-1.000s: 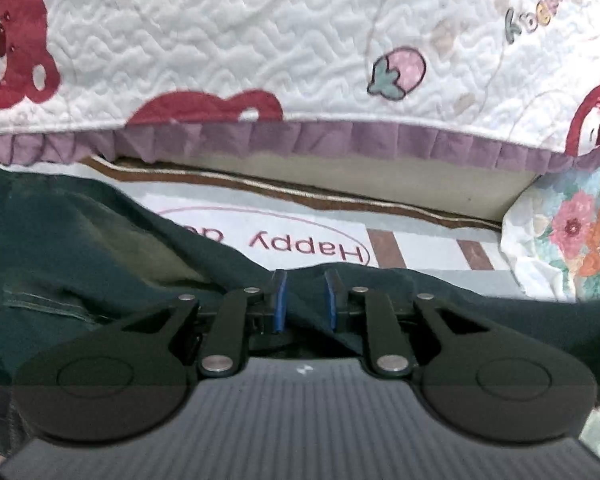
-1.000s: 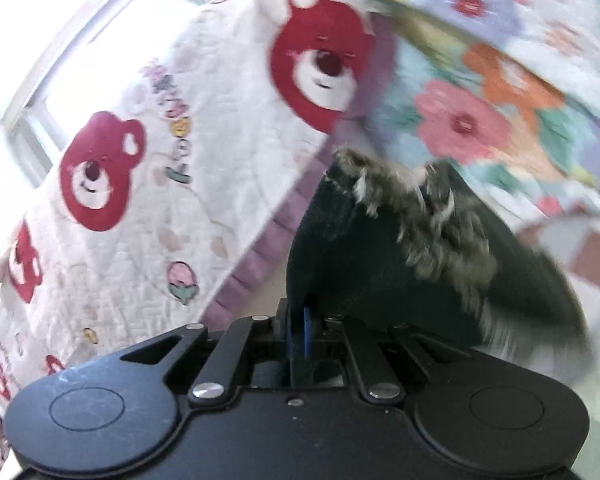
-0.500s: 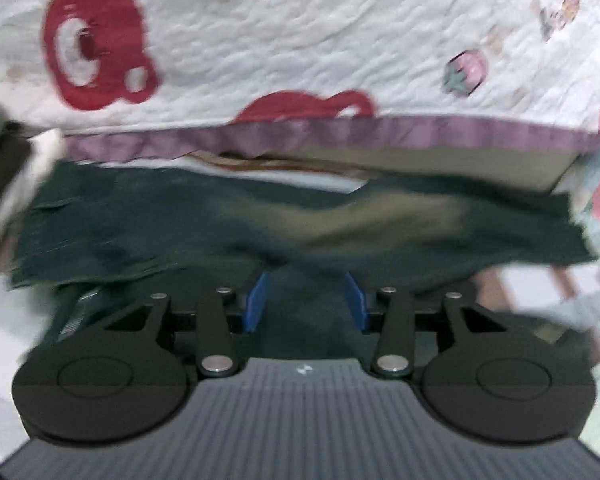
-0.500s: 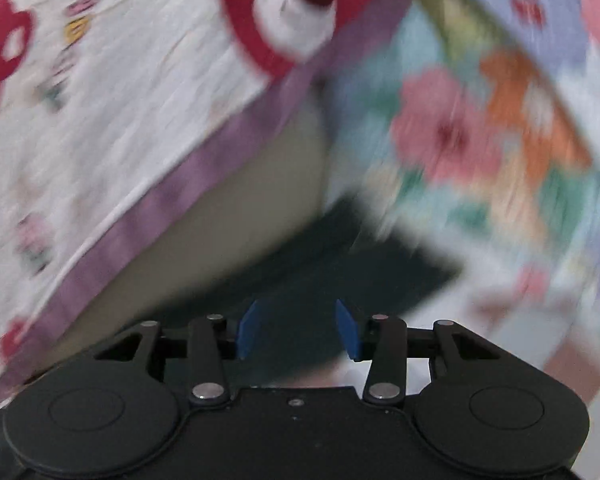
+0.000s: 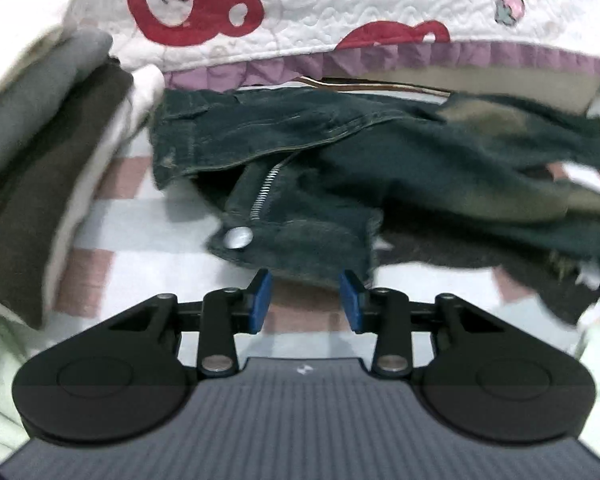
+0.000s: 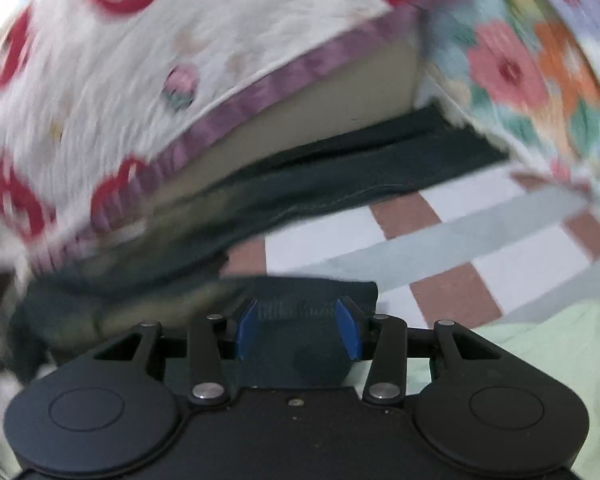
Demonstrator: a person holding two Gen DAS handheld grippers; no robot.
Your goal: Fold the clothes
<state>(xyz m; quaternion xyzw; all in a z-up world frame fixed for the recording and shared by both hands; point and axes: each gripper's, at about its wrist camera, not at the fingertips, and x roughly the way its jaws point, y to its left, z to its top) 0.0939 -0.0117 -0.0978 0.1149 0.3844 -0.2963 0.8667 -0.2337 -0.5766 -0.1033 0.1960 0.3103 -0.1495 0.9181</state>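
Left wrist: jeans (image 5: 340, 168) just beyond open left gripper (image 5: 306, 300).

1. On my right wrist view the bear quilt (image 6: 148, 64) smears into streaks; I cannot read its prints.
2. The jeans (image 6: 260, 208) blur at the left, their far end hidden under the floral cloth (image 6: 540, 72).
3. On the left wrist view the folded stack (image 5: 32, 152) runs off the left edge, soft-focused.
4. The jeans' right end (image 5: 580, 264) blurs; the fray is unclear.
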